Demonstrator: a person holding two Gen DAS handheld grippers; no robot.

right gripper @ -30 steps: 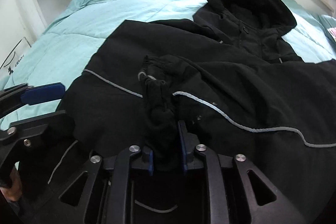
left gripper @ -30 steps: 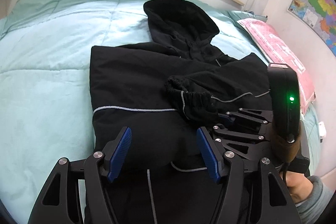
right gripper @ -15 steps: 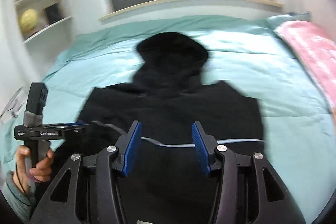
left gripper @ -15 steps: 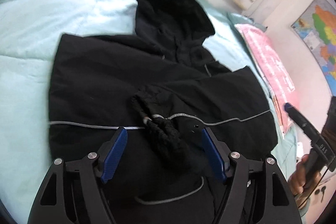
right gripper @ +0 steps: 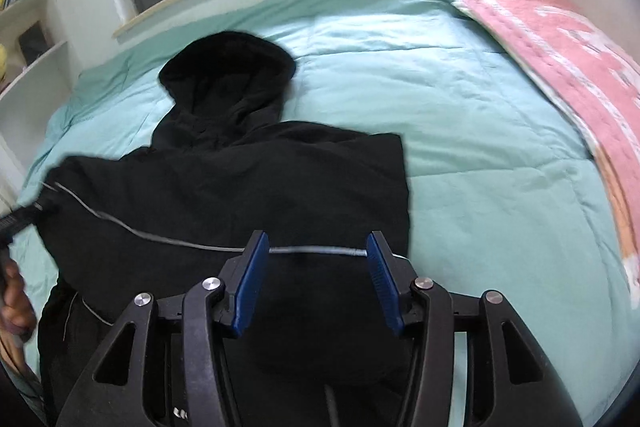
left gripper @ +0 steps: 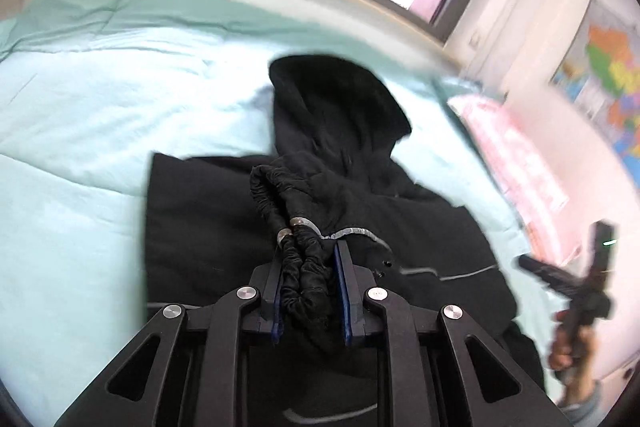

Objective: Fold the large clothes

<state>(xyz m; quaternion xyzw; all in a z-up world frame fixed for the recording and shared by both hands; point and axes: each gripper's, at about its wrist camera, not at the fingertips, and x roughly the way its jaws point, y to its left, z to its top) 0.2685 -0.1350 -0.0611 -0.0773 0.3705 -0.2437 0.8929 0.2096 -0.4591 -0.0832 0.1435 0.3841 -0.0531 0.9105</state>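
On the green bed point(right gripper: 460, 99), the black hooded jacket point(right gripper: 248, 187) lies spread flat with its hood point(right gripper: 228, 67) toward the window and a pink towel point(right gripper: 560, 47) well off to the side. Your left claw point(left gripper: 310, 267) has just been closing, and its blue pads now clamp the gathered elastic cuff point(left gripper: 304, 271) of a sleeve, which bunches up between them and trails away across the jacket's body. Your right claw point(right gripper: 314, 255) has just been opening; its jaws stand apart with nothing between them, hovering over the lower body of the jacket where the grey reflective stripe point(right gripper: 160, 237) crosses.

You look to be in the sleeve-folding step: one sleeve is gathered in the left claw and lies over the chest rather than out to the side, so the body itself is not yet folded.

Next, you likely need to lay that cuff flat across the jacket's front and let it go, keeping the sleeve straight rather than twisted. The free right claw can then take hold of an edge for the next fold. Watch the thick padded fabric: it may spring back, so press it down before releasing.
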